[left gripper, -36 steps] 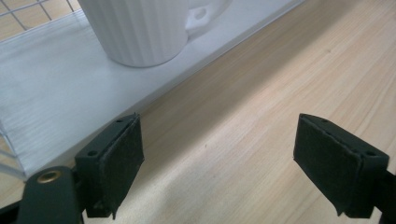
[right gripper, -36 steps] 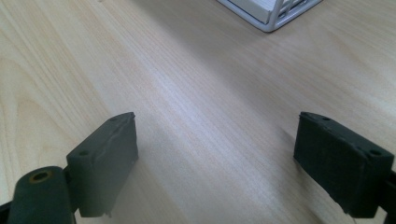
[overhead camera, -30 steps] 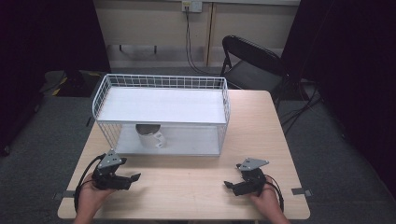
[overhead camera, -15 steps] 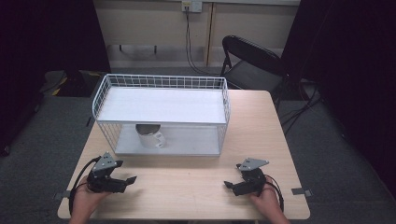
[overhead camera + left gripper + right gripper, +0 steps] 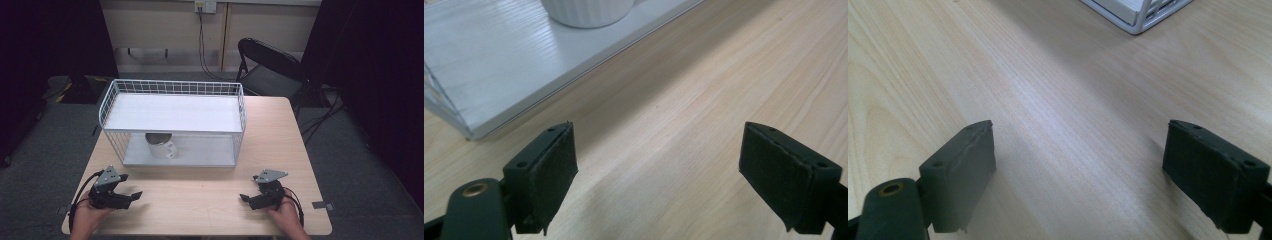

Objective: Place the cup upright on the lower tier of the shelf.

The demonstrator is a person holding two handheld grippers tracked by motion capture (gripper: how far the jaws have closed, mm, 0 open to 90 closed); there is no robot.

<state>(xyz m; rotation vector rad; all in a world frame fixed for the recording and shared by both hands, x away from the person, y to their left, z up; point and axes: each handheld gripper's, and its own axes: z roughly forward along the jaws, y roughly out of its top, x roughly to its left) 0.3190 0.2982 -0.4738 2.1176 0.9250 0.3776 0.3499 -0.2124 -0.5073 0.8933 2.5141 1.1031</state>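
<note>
While both tongs rest low over the bare wood, neither pinches anything. The left tongs [image 5: 134,196] sit at the near left of the tabletop [image 5: 280,145], held in the person's left hand [image 5: 87,217], tips pointing right and a little toward the rack. In the left gripper view the left tongs [image 5: 659,170] stand spread wide, with plain wood grain between the two black pads [image 5: 555,170]. Beyond them lies the front edge of the rack's lower shelf [image 5: 499,70], and on it the ribbed white base of the mug [image 5: 586,10], cut off by the top of the frame.

The right tongs [image 5: 246,199] sit at the near right, gripped by the right hand [image 5: 285,215], tips pointing left. In the right gripper view the right tongs [image 5: 1080,170] are likewise spread wide over bare wood, and a corner of the wire rack [image 5: 1140,15] shows at the top.

Farther back, the white wire rack [image 5: 172,90] stands across the middle of the tabletop. The mug [image 5: 160,145] stands upright on the lower shelf [image 5: 200,150], left of centre, under the upper shelf [image 5: 172,112], well apart from both tongs. A black folding chair [image 5: 267,65] stands behind the tabletop at the right.
</note>
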